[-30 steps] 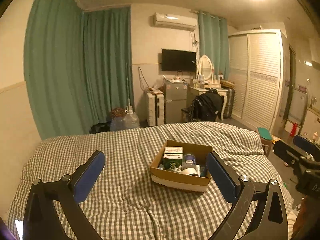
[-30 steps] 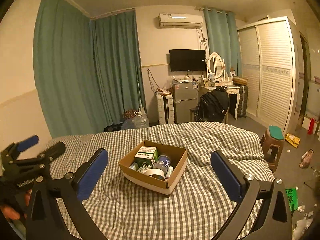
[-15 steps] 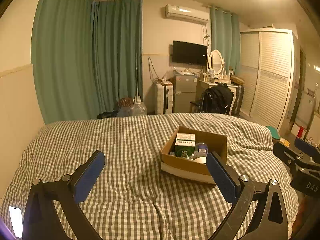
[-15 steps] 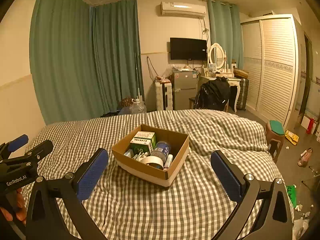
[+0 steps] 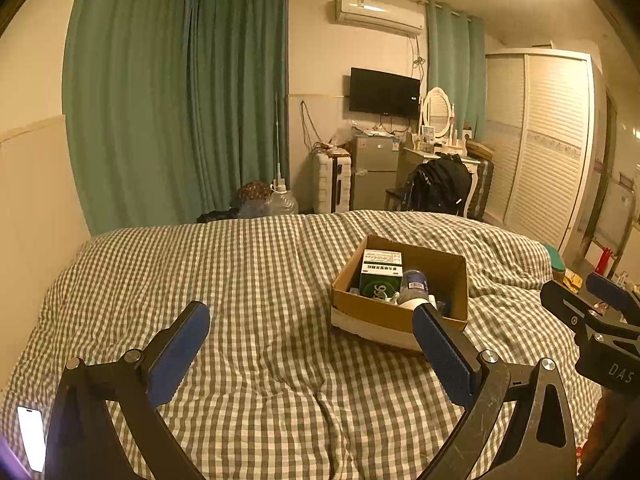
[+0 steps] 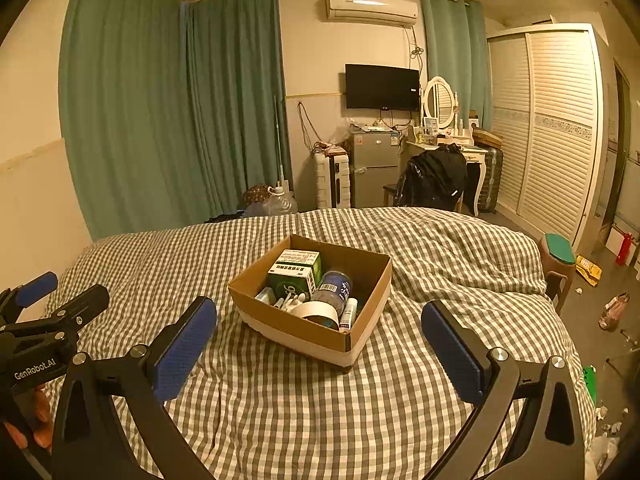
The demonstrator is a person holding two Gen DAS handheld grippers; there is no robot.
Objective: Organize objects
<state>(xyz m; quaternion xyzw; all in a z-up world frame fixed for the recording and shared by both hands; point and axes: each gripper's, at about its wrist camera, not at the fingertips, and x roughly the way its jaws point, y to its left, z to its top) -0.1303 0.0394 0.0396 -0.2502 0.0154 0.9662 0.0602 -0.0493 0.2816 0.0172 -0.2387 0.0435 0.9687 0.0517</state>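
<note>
On the bed [image 5: 256,280], in the left wrist view, a cardboard box [image 5: 400,316] stood on the checked cover toward the right side, about halfway between the foot edge and the camera. The left gripper [image 5: 310,330] hung above the cover with its two blue pads spread wide and nothing between them. Its right pad [image 5: 442,354] overlapped the near right corner of the box in the picture; I could not tell if it touched the box. Inside the box a green and white carton [image 5: 380,276] stood at the far left, and a dark jar [image 5: 414,282] lay just beside it. The right gripper [image 5: 600,312] showed at the right edge of the frame, beyond the right edge of the bed. A lit phone [image 5: 31,438] lay near the left corner of the bed.

In the right wrist view, the box [image 6: 304,332] sat near the middle of the bed [image 6: 440,248]. The right gripper [image 6: 320,334] was released too, its pads wide apart, the box showing between them and farther away. A roll of tape [image 6: 316,312] lay at the near side of the box, with the carton [image 6: 298,272] and the jar [image 6: 334,288] behind it. The left gripper [image 6: 40,300] appeared at the left edge of the frame.
</note>
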